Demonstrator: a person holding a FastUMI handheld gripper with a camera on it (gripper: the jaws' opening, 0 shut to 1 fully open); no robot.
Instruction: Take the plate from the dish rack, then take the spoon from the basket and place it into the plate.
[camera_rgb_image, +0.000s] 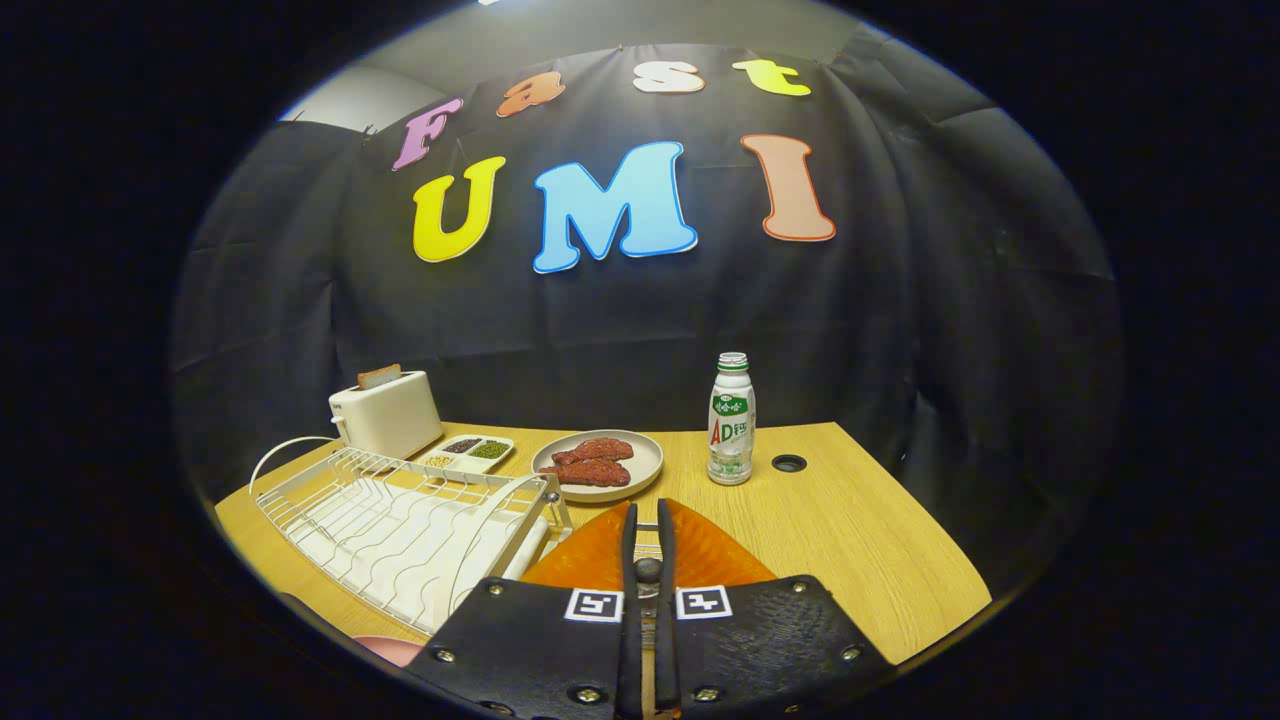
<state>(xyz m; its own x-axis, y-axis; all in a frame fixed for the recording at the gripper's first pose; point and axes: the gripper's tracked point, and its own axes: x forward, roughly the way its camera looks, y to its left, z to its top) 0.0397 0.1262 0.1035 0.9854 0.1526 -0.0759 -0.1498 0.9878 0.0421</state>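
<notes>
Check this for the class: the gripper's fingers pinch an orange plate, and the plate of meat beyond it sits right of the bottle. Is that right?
One slip: in the gripper view, the plate of meat sits left of the bottle, not right. The gripper does pinch the orange plate.

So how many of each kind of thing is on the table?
Plates: 2, an orange plate that the tongs are shut on, and a beige plate with meat
Dish rack: 1
Toaster: 1
Divided tray: 1
Bottle: 1
Total: 6
</notes>
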